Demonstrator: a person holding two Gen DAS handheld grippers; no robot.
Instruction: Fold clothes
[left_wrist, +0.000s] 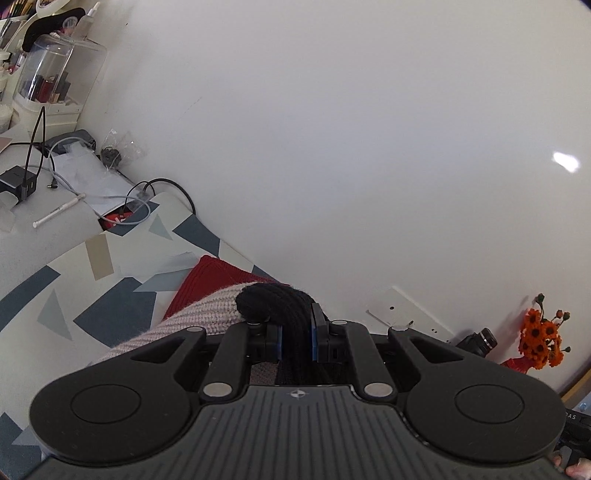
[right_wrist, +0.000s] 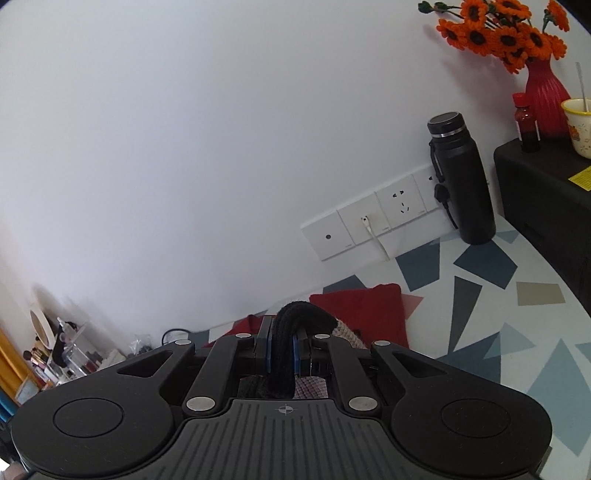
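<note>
A knitted sweater with black, beige and red parts lies on the patterned table. In the left wrist view my left gripper (left_wrist: 296, 338) is shut on its thick black knit edge (left_wrist: 275, 301), with the beige band (left_wrist: 192, 325) and red part (left_wrist: 210, 280) to the left. In the right wrist view my right gripper (right_wrist: 282, 352) is shut on another bunch of the black knit edge (right_wrist: 301, 317), lifted above the red part (right_wrist: 364, 310). Both grippers point toward the white wall.
The table cover (right_wrist: 480, 295) has blue and grey shapes. A black bottle (right_wrist: 463, 177), wall sockets (right_wrist: 369, 221), a red vase of orange flowers (right_wrist: 543, 96) and a black box (right_wrist: 546, 184) stand right. Cables (left_wrist: 55, 173) and a cosmetics organiser (left_wrist: 55, 77) crowd the left.
</note>
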